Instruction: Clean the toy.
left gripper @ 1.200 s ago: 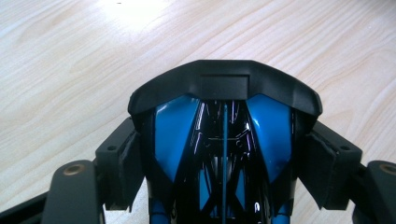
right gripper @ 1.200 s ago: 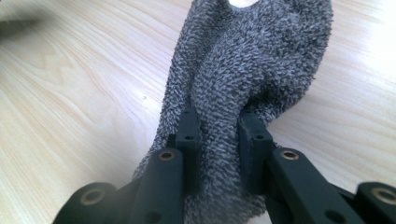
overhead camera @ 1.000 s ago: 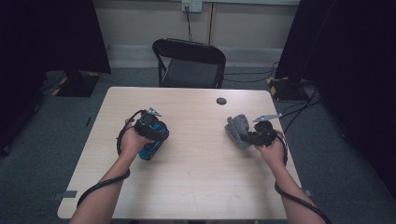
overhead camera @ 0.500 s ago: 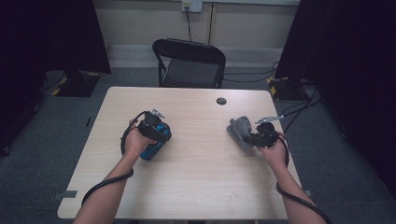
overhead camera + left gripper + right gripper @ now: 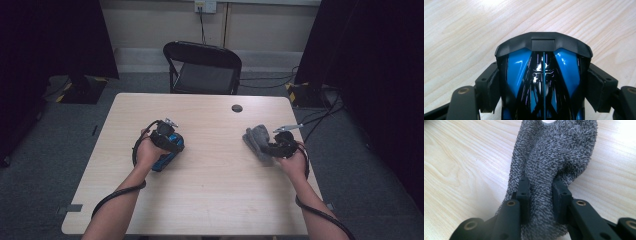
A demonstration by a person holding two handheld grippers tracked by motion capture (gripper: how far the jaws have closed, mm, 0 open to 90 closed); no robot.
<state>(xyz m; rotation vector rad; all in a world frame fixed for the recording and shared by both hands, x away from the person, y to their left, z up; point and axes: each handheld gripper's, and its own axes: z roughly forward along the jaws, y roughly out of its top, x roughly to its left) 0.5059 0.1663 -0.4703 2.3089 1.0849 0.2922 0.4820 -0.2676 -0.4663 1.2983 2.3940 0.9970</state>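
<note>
A glossy blue and black toy car (image 5: 543, 75) lies on the wooden table (image 5: 210, 185), left of centre, also seen as the toy car (image 5: 164, 159) in the high view. My left gripper (image 5: 161, 150) is shut on the toy car, its pads (image 5: 489, 85) pressing both sides. At the right, a grey terry cloth (image 5: 256, 139) rests bunched on the table. My right gripper (image 5: 267, 149) is shut on a fold of the cloth (image 5: 549, 162), with the fingers (image 5: 524, 192) pinching it from either side.
A small dark round disc (image 5: 237, 108) sits near the table's far edge. A black folding chair (image 5: 202, 67) stands behind the table. Cables run over the floor at the right.
My left gripper with the toy car has shifted slightly right and nearer. The right gripper with the cloth has barely moved.
</note>
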